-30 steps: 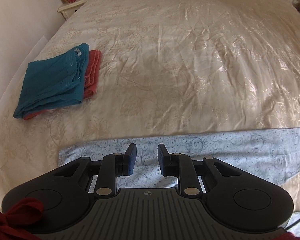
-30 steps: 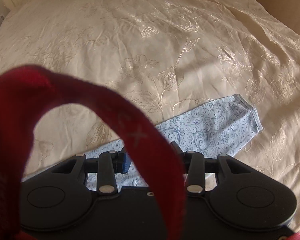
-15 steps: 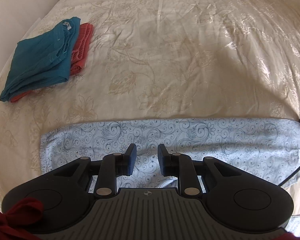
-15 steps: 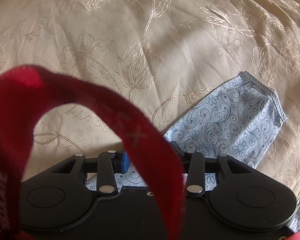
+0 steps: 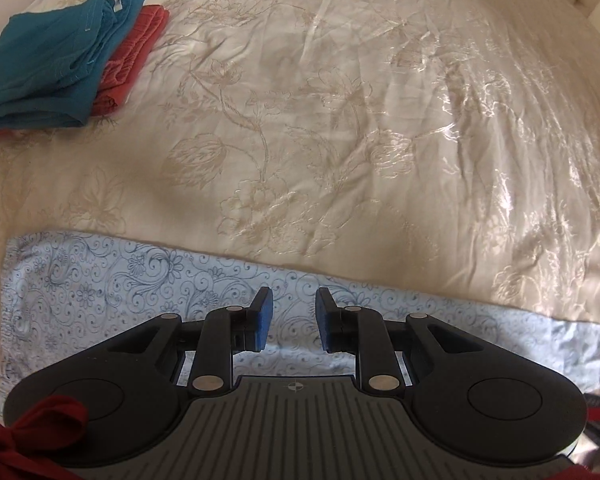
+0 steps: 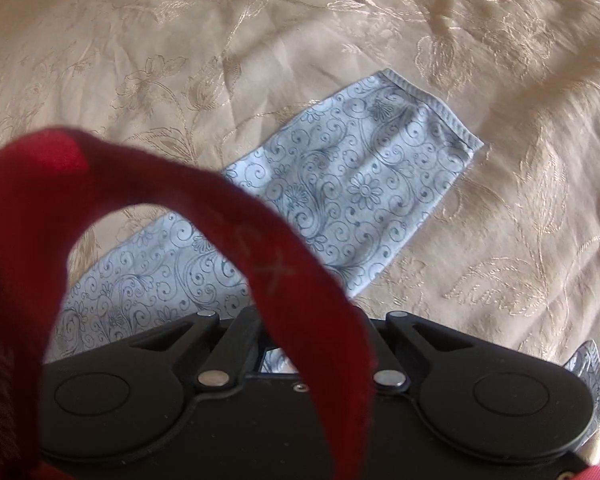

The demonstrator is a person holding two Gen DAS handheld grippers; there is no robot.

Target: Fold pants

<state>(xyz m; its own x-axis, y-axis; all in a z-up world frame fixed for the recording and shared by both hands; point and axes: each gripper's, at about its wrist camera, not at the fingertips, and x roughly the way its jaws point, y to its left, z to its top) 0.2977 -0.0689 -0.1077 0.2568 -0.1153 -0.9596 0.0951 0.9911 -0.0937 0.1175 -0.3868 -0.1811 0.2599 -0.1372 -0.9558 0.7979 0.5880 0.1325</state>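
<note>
Light blue pants with a dark swirl print (image 5: 112, 292) lie flat in a long strip across the cream bedspread (image 5: 340, 120). My left gripper (image 5: 293, 322) hovers over the strip's middle, jaws open, blue pads empty. In the right wrist view the pants' hemmed leg end (image 6: 360, 184) lies ahead. A red strap (image 6: 204, 208) hangs across the lens and hides my right gripper's fingertips, so I cannot tell how its jaws stand.
A folded teal garment (image 5: 48, 60) lies on a folded red one (image 5: 130, 60) at the far left of the bed. A second bit of printed cloth (image 6: 592, 372) shows at the right edge of the right wrist view.
Both grippers have moved lower and closer to the pants. The left view has swung left along the strip. The right view now shows more of the leg end.
</note>
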